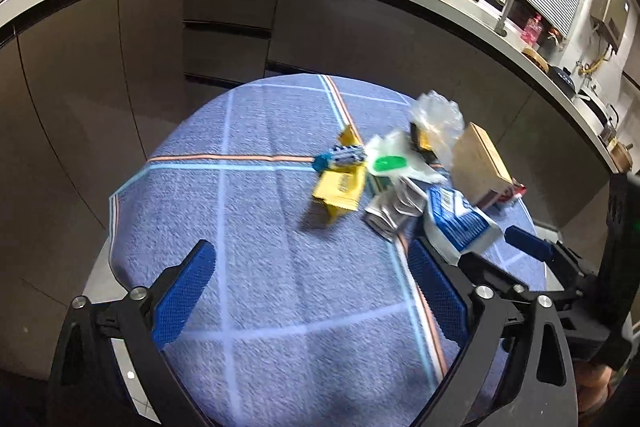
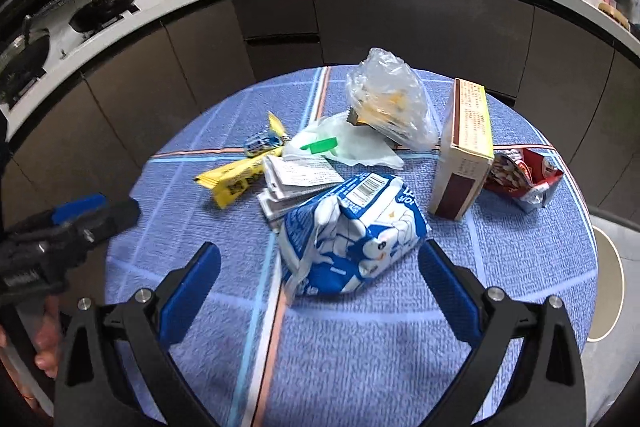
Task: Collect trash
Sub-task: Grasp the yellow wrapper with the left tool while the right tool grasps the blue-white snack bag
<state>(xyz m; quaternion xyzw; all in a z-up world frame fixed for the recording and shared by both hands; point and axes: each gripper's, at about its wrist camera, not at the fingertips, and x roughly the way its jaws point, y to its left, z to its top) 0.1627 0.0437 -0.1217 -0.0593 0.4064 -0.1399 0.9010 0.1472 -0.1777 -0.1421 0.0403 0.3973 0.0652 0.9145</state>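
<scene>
- The trash sits in a pile on the round surface (image 2: 520, 267) with the blue checked cloth. No bin or bag for it shows in either view.
- The right tongs (image 2: 320, 267) are wide open. The blue and white bag (image 2: 352, 239) lies just ahead of them, in the middle of the right wrist view, partly between the 2 blue pads. I cannot tell if a pad touches it.
- The left tongs (image 1: 312, 287) are wide open too and hold nothing. Only bare cloth lies between their pads.
- More trash waits behind the bag: a yellow wrapper (image 2: 236, 179), a clear plastic bag (image 2: 384, 95), a tall cardboard box (image 2: 464, 147) standing up, a red packet (image 2: 524, 175) at the right, and a small blue wrapper (image 1: 340, 155).
- It looks like the job has hardly begun. Nothing is gripped yet, and every piece is still on the surface.
- I think the blue and white bag gets picked up first.
</scene>
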